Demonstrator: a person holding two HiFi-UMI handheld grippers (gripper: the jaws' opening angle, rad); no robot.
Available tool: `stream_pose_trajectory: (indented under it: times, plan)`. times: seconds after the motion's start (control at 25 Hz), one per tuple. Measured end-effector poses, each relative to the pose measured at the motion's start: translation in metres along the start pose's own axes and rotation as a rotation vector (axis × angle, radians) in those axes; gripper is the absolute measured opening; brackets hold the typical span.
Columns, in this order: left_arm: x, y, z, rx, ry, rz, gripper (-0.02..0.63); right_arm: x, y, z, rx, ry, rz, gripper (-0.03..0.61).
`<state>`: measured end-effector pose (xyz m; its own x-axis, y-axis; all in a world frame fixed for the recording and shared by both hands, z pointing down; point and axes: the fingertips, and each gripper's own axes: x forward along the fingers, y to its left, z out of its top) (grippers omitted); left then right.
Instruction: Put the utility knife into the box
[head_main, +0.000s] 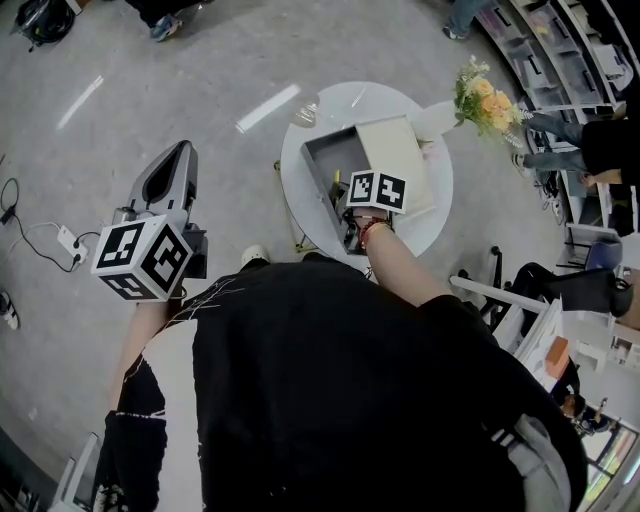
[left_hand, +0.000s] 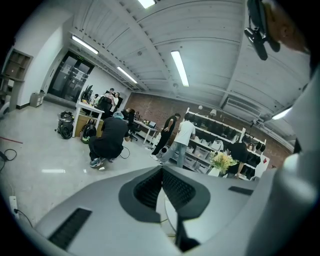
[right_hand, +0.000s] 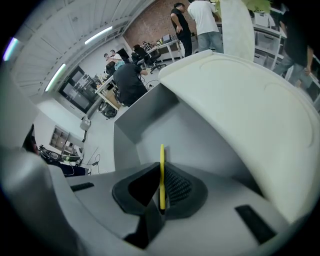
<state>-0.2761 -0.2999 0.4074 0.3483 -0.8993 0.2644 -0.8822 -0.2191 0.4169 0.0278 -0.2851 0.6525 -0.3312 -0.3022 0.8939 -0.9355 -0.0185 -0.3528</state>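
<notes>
The yellow utility knife (right_hand: 162, 170) stands edge-on between the jaws of my right gripper (right_hand: 161, 192), which is shut on it. The knife's tip hangs over the inside of the open grey box (right_hand: 150, 125), whose white lid (right_hand: 240, 100) leans back to the right. In the head view, the right gripper (head_main: 352, 182) is over the box (head_main: 320, 160) on a round white table (head_main: 430, 215). My left gripper (head_main: 180, 150) is held up well left of the table, over the floor. Its jaws meet with nothing between them (left_hand: 161, 172).
A bunch of flowers (head_main: 485, 100) stands at the table's far right edge. Cables and a power strip (head_main: 68, 240) lie on the floor at left. Shelving (head_main: 545, 60) and several people are around the room; one crouches (left_hand: 107, 140) in the distance.
</notes>
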Motion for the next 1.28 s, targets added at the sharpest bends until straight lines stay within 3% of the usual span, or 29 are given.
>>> stream_pose_trajectory:
  times: [1.28]
  plan:
    - [0.0027,0.0034,-0.0029,0.002,0.015,-0.01,0.011,0.0009,0.0035,0.0004,-0.028,-0.007,-0.014,0.035]
